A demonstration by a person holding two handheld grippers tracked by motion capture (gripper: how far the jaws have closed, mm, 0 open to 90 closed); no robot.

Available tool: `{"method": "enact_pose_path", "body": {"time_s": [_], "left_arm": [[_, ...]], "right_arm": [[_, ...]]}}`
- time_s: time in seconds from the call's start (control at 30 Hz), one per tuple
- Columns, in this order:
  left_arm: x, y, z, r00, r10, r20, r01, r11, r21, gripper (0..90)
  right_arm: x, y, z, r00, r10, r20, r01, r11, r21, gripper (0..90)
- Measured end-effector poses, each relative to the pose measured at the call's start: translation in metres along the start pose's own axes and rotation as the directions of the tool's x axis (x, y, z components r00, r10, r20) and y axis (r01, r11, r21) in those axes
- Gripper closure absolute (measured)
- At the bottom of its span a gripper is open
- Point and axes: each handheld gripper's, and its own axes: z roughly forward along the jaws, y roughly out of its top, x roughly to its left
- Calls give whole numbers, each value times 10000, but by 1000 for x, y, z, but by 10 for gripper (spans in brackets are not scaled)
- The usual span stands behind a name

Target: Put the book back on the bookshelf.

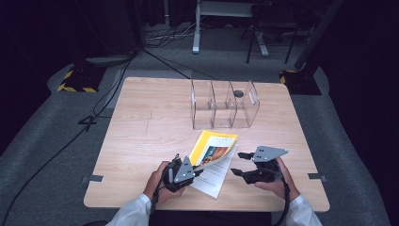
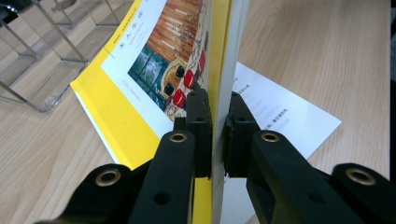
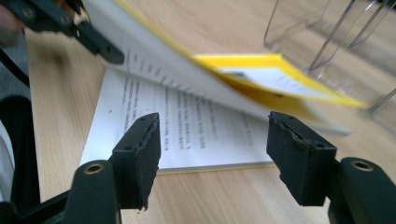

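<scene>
A: Book (image 1: 212, 153) near table (image 1: 141, 141) front edge, cover and most pages lifted, 1 white page flat. Left gripper (image 2: 215, 122) pinching that lifted stack.

B: Right gripper (image 3: 212, 154)?

A: Spread, nothing between jaws, just beside book. Rack (image 1: 225, 104) behind.

B: Advice: keep left pinch firm, lift slowly; right should steady the flat page first.

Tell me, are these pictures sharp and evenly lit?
High view: table lit, surroundings dark. Left gripper view: book fairly sharp, clear rack softer. Right gripper view: the book's lifted yellow cover is blurred, jaws crisp.
</scene>
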Motion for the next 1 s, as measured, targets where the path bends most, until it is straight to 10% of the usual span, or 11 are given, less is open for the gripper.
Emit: {"method": "enact_pose_path", "body": {"time_s": [0.33,0.63,0.8,1.0], "left_arm": [[10,-11,-11,9990,82,434,-82,10000,1,830],[16,-16,-17,9983,55,587,-53,10000,-48,823],[19,-19,-20,9978,-64,654,75,9998,-167,818],[24,-24,-23,9961,-177,860,189,9997,-124,812]], "right_arm": [[1,23,8,9947,-896,507,919,9948,-441,316],[6,36,38,9862,-1594,-445,1564,9856,-641,305],[4,34,52,9785,-1795,-1013,1789,9838,-154,309],[3,22,64,9744,-2181,-541,2227,9692,1048,442]]}}
